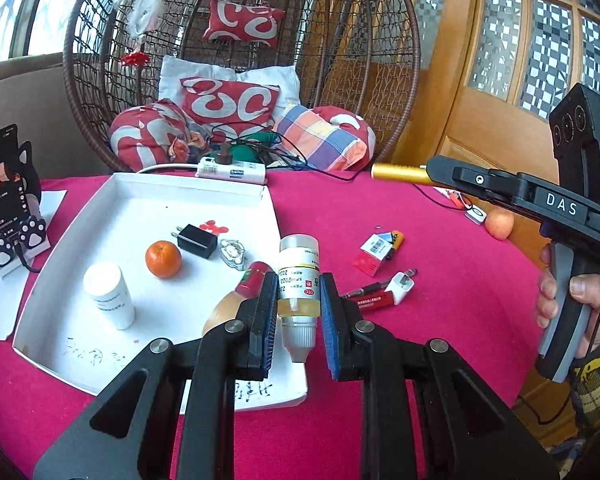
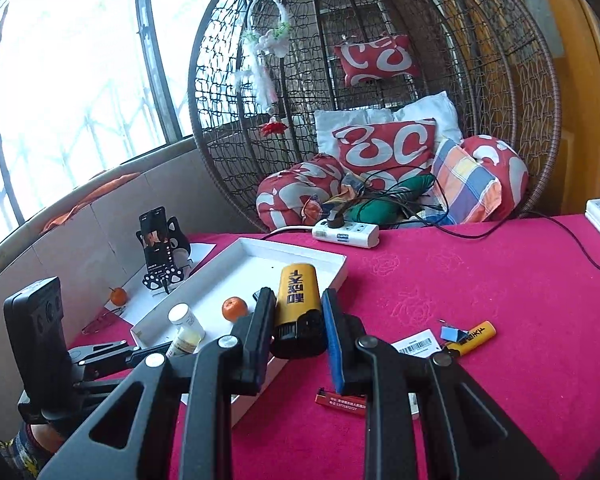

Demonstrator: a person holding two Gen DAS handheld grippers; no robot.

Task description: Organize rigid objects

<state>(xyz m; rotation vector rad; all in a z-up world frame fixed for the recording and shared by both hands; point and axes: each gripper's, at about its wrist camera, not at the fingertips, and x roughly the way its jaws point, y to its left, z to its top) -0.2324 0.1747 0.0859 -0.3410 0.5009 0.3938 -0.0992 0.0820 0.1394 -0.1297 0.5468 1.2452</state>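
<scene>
My left gripper [image 1: 298, 312] is shut on a small clear bottle of yellow liquid [image 1: 299, 276], cap down, above the near right edge of the white tray [image 1: 140, 200]. My right gripper [image 2: 298, 332] is shut on a yellow and black lighter [image 2: 298, 300], held above the tray's [image 2: 300, 256] right rim; in the left wrist view it [image 1: 432, 174] shows at the right with the lighter [image 1: 396, 174] sticking out. In the tray lie a tangerine [image 1: 163, 259], a black charger [image 1: 196, 240], a white bottle [image 1: 109, 295] and a red-capped bottle [image 1: 256, 278].
On the pink cloth lie a second yellow lighter [image 2: 474, 336], a red lighter [image 1: 370, 302], a white plug [image 1: 402, 286], a small box [image 1: 374, 252] and a peach [image 1: 499, 222]. A phone on a cat stand [image 1: 10, 200] is at the left, a power strip [image 1: 232, 170] at the back.
</scene>
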